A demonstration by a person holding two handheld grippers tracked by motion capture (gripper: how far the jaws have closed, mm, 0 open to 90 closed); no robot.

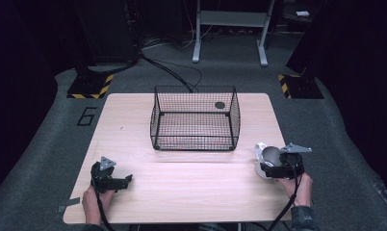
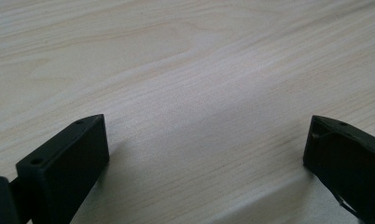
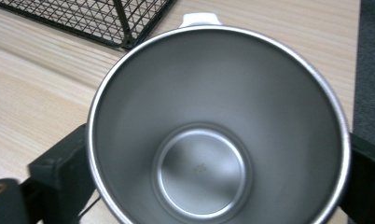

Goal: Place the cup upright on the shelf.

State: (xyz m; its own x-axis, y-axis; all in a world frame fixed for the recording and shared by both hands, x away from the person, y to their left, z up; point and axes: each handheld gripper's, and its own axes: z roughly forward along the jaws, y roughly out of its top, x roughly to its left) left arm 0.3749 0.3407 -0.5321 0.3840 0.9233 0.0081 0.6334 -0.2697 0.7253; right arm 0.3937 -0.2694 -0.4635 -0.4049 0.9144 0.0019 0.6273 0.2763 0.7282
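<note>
A steel mug (image 3: 213, 140) with a white handle (image 3: 200, 18) stands near the table's right edge, seen from above in the right gripper view. My right gripper (image 3: 213, 175) is shut on the mug (image 1: 267, 156), one black jaw against each side. In the high view my right gripper (image 1: 269, 167) is held by a hand at the table's right front. My left gripper (image 1: 124, 182) rests low over the front left of the wooden table (image 1: 191, 178). It is open, and its jaws stand wide apart over bare wood (image 2: 176, 70) around my left gripper (image 2: 206, 140).
A black wire basket (image 1: 195, 87) stands at the middle back of the table, its near corner (image 3: 125, 18) just beyond the mug. A small dark round spot (image 1: 220, 105) shows at the basket's far right. Stands with yellow-black bases (image 1: 91, 86) sit on the floor behind.
</note>
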